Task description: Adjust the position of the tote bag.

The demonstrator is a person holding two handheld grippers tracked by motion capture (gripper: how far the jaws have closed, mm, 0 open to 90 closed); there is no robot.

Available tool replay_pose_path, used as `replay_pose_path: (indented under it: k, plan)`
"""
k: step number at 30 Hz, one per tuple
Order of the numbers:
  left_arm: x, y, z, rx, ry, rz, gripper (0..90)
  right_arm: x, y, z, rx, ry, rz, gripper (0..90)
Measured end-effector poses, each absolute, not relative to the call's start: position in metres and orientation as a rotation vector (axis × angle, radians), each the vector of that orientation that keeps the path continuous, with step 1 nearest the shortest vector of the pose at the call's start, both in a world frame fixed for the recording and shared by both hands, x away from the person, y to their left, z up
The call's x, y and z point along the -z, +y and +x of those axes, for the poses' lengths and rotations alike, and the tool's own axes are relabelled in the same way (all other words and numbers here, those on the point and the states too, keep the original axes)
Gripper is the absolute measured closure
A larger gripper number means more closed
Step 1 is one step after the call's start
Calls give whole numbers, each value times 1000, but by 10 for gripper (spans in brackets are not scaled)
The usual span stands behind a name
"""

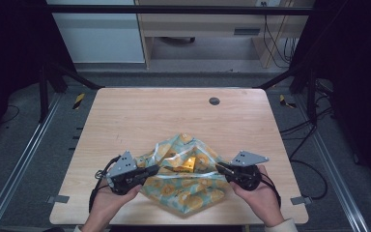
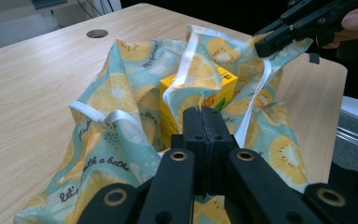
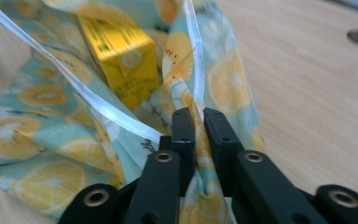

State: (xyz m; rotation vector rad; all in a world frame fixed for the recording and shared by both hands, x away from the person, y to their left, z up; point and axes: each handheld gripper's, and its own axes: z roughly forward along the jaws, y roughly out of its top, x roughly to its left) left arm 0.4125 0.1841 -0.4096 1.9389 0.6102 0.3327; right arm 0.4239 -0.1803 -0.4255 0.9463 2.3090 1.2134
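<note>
Lemon-print bag (image 1: 183, 186), mouth spread sideways, carton (image 1: 187, 165) inside

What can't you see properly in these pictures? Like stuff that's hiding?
- High view: most of the yellow box is hidden by the lemon-print cloth folded round it.
- Left gripper view: the box's print is partly covered by a cloth flap, and the left gripper hides its lower part.
- Right gripper view: the box's lettering is too blurred to read.
- Right gripper view: the right gripper covers the cloth edge it pinches.

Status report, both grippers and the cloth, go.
Left gripper shut on cloth. Right gripper shut on its opposite edge. Yellow box sits on cloth between them.
</note>
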Motion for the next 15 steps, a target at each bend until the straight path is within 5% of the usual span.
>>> replay_pose_path:
  k: [8,15]
  plan:
    - [409,198,395,-330,575,1882,900,408,-194,391,-1423,2168,794,862]
    - [431,204,389,-269,555,2019,900,436,-190,380,-1465,2312,759,891]
